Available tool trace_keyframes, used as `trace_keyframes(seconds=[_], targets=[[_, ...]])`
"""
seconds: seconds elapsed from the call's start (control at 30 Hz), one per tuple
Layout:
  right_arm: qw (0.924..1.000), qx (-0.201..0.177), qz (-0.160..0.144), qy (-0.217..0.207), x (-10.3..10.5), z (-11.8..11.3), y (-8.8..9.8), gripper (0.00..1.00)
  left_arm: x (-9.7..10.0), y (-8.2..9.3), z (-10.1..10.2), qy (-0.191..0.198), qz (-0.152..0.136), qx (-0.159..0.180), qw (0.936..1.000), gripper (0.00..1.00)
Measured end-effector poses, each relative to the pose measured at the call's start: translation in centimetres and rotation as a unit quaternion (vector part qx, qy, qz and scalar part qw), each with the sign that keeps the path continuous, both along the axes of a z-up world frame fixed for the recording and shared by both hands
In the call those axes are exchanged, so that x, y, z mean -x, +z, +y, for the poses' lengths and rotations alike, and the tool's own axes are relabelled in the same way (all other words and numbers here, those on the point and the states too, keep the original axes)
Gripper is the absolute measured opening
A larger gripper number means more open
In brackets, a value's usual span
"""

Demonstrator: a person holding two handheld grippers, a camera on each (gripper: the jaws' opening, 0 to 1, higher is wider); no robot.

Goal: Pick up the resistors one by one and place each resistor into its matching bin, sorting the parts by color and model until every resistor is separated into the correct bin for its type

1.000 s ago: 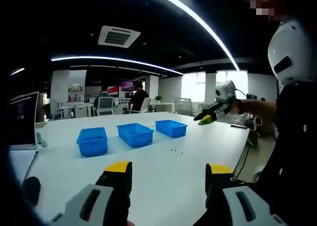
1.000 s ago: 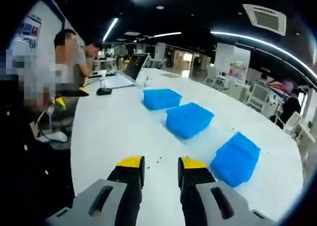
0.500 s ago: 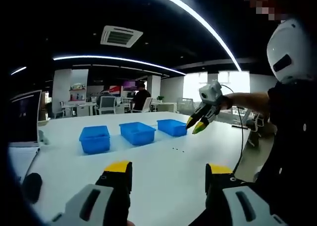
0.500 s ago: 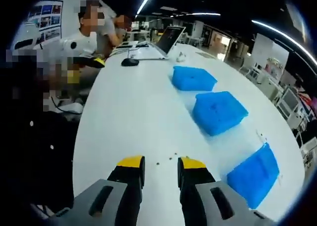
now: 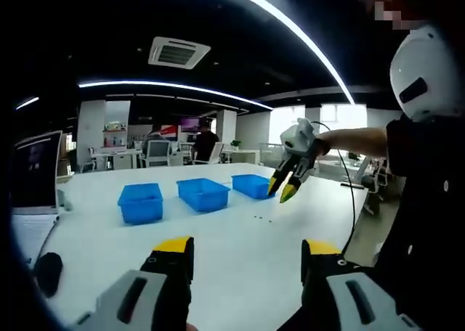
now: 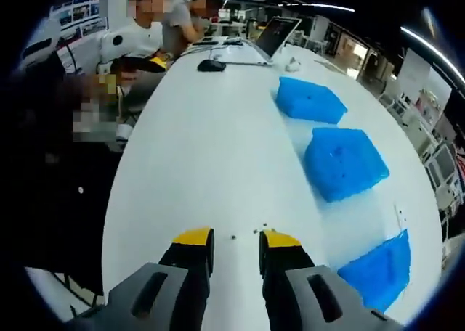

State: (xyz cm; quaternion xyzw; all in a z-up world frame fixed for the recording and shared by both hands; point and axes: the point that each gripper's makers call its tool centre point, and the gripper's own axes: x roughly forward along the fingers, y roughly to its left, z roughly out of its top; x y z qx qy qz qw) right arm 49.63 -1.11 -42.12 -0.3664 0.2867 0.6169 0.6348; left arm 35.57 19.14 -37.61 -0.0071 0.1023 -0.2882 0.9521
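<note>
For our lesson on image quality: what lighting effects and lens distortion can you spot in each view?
Left gripper view: bright ceiling light strips curve with the fisheye lens; the windows are blown out; the white table is evenly lit. Right gripper view: the table edge bows, and the three blue bins fan out and look skewed; the resistors are mere specks.

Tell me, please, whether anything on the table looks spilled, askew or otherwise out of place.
Nothing stands out. The three blue bins sit upright in a row on the white table, and the few small resistors lie loose on it just ahead of the right gripper, too small to tell apart.
</note>
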Motion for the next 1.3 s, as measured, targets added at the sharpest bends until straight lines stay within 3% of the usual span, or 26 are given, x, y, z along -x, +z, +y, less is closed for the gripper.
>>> trace_keyframes(seconds=[0.13, 0.27, 0.37, 0.47, 0.7, 0.83, 1.3], targets=[[0.9992, 0.02, -0.011, 0.032, 0.1, 0.4, -0.3, 0.27, 0.1, -0.1, 0.1, 0.002, 0.001, 0.0, 1.0, 0.61], [0.9907, 0.059, -0.018, 0.121, 1.3, 0.3, -1.0, 0.27, 0.0, -0.1, 0.2, 0.003, 0.002, 0.0, 1.0, 0.61], [0.978, 0.091, -0.043, 0.183, 1.4, 0.2, -1.8, 0.27, 0.0, -0.1, 0.0, 0.0, 0.002, -0.003, 1.0, 0.61], [0.9593, 0.127, -0.066, 0.243, 1.3, -0.1, -2.6, 0.27, 0.0, -0.1, -0.3, -0.002, 0.002, -0.003, 1.0, 0.61], [0.9375, 0.166, -0.071, 0.298, 0.8, 0.2, -4.2, 0.26, 0.0, -0.4, -0.5, 0.001, 0.006, -0.002, 1.0, 0.61], [0.9188, 0.199, -0.083, 0.331, 0.3, -0.2, -5.2, 0.26, 0.1, -0.4, -0.5, 0.003, 0.007, -0.002, 1.0, 0.61], [0.9116, 0.21, -0.061, 0.348, 0.4, 0.4, -6.5, 0.14, 0.0, -0.7, -0.3, 0.007, 0.012, 0.001, 0.9999, 0.61]])
